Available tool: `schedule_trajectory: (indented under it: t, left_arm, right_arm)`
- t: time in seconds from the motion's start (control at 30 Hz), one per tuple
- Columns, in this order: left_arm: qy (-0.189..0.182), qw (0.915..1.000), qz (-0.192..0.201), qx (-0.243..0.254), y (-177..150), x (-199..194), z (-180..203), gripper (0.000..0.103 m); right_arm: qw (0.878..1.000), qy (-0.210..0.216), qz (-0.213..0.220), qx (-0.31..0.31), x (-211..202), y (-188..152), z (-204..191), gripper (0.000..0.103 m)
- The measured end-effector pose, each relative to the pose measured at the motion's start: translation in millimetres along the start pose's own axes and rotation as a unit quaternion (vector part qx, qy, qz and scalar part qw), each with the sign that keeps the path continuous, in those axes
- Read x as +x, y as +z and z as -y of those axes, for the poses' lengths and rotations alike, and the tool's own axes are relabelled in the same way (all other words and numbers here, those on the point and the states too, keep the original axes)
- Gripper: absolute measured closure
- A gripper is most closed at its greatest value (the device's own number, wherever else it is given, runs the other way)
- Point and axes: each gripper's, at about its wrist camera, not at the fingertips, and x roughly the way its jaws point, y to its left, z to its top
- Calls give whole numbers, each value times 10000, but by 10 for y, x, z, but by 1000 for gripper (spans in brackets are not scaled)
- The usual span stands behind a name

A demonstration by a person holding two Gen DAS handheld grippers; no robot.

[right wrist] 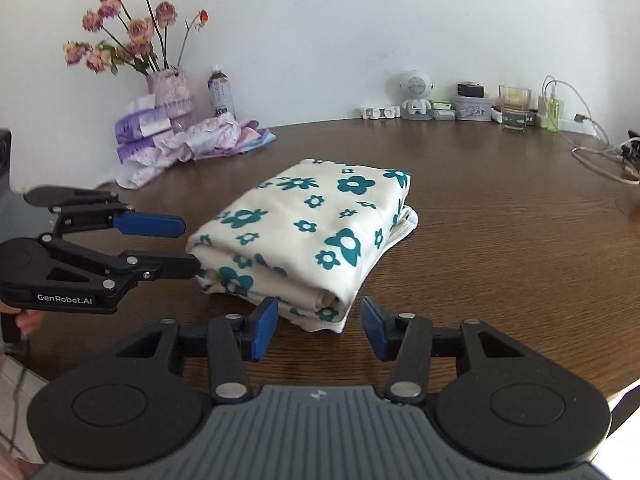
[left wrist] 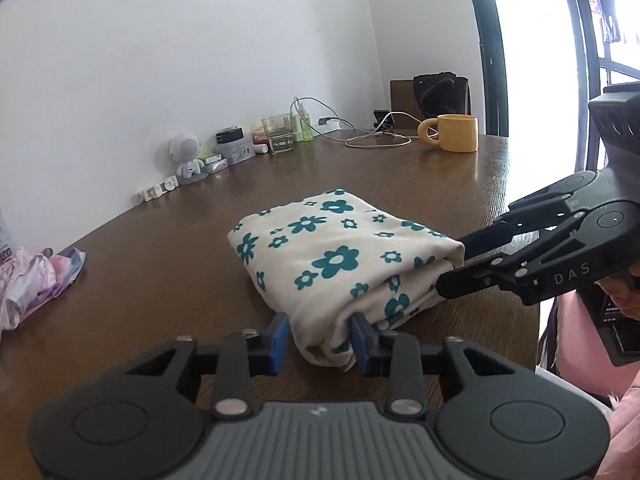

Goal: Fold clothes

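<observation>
A cream cloth with teal flowers (left wrist: 332,252) lies folded into a thick rectangle on the brown wooden table (left wrist: 168,264). In the left wrist view my left gripper (left wrist: 319,340) stands open, its blue pads on either side of the stack's near corner. My right gripper (left wrist: 452,268) comes in from the right, open, its fingers above and below the stack's right corner. In the right wrist view the folded cloth (right wrist: 312,220) lies just ahead of my right gripper (right wrist: 320,330), whose fingers are spread wide at the near corner. My left gripper (right wrist: 190,246) touches the stack's left corner.
A yellow mug (left wrist: 456,132), cables (left wrist: 376,142), a glass (left wrist: 278,134) and small items line the far side. A vase of dried roses (right wrist: 168,92), a bottle (right wrist: 221,94) and crumpled purple wrapping (right wrist: 192,140) sit at the back left. The table edge (left wrist: 538,320) runs close on the right.
</observation>
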Motion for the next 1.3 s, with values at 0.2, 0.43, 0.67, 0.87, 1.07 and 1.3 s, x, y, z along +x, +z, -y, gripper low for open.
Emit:
schedule_trajectory:
  t: [0.2, 0.43, 0.67, 0.87, 1.07, 1.3]
  left_arm:
    - [4, 10000, 33, 11, 12, 41, -15, 90]
    - [56, 9986, 74, -517, -16, 13, -69, 93]
    - [42, 9956, 120, -924, -74, -87, -89, 81]
    - [-8, 9949, 36, -1012, -47, 27, -139, 92]
    - [-125, 9877, 55, -1558, -82, 59, -260, 95]
    - [-447, 9786, 342, -1981, -80, -138, -372, 54]
  right_arm:
    - [9999, -49, 72, -91, 61, 23, 7, 67]
    - [9999, -85, 73, -6, 156, 50, 13, 93]
    - [9999, -93, 128, 58, 104, 5, 38, 83]
    - [9999, -65, 82, 72, 137, 5, 46, 86]
    - [9999, -7, 30, 105, 176, -14, 37, 92]
    - [9993, 201, -34, 307, 87, -2, 74, 86]
